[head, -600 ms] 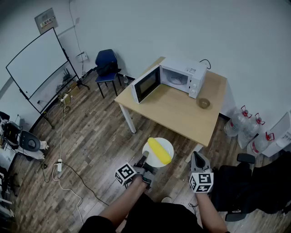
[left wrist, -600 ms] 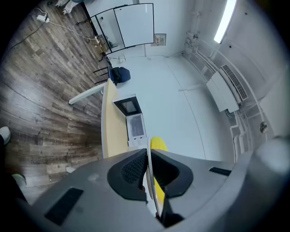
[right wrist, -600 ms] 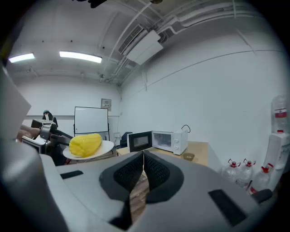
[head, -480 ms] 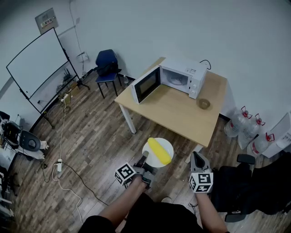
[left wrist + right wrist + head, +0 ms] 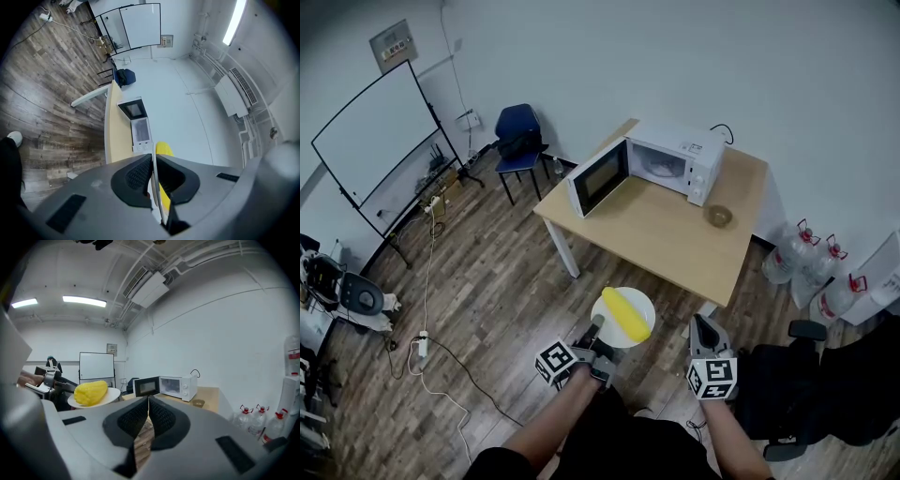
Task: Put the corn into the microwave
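A yellow corn cob (image 5: 625, 313) lies on a small white plate (image 5: 611, 328) held in the air over the wooden floor, short of the table. My left gripper (image 5: 593, 331) is shut on the plate's near rim; in the left gripper view the plate's rim (image 5: 158, 199) runs edge-on between the pads, with the corn (image 5: 163, 149) beyond. My right gripper (image 5: 705, 329) is beside it to the right, shut and empty (image 5: 148, 400). The white microwave (image 5: 672, 161) stands on the far side of the wooden table (image 5: 675, 230), its door (image 5: 598, 176) swung open to the left. The corn (image 5: 91, 393) and the microwave (image 5: 176, 386) also show in the right gripper view.
A small brown bowl (image 5: 719, 215) sits on the table right of the microwave. A blue chair (image 5: 520, 136) and a whiteboard (image 5: 375, 141) stand at the left, water bottles (image 5: 811, 262) at the right, a black chair (image 5: 797, 384) close to my right, and cables (image 5: 431, 319) on the floor.
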`<action>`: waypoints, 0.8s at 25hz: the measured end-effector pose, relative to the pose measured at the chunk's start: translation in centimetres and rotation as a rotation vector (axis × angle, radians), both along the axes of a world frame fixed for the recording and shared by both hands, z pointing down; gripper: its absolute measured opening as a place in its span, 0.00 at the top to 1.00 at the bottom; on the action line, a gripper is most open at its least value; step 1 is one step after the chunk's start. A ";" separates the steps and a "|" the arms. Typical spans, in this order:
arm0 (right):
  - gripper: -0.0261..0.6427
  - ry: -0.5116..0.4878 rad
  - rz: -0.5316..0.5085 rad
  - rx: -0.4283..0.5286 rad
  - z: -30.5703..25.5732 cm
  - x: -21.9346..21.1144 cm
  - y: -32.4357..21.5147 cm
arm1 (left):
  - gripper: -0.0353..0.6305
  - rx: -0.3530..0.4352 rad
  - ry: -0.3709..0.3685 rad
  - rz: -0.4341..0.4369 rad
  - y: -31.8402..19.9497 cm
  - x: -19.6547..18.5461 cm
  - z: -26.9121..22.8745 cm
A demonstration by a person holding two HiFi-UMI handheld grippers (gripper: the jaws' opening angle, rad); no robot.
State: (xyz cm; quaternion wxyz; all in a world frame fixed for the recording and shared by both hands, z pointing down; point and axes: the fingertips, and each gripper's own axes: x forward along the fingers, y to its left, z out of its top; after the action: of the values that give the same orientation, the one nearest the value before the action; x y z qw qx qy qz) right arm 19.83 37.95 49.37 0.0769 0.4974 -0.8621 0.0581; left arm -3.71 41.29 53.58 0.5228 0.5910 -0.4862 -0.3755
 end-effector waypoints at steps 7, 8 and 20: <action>0.87 -0.020 0.004 -0.020 0.8 -0.3 -2.5 | 0.91 -0.015 0.003 0.020 -2.6 -0.2 1.2; 0.87 -0.026 0.010 -0.024 0.8 -0.4 -3.2 | 0.91 -0.016 0.002 0.026 -3.3 -0.3 1.5; 0.87 -0.042 0.064 -0.073 1.5 -3.2 -14.5 | 0.91 -0.025 0.022 0.114 -14.8 -2.4 3.6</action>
State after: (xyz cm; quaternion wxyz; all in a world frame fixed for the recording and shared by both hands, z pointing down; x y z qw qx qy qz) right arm 16.59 23.42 50.84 0.0752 0.5202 -0.8445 0.1024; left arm -6.14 26.44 57.16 0.5562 0.6068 -0.4506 -0.3454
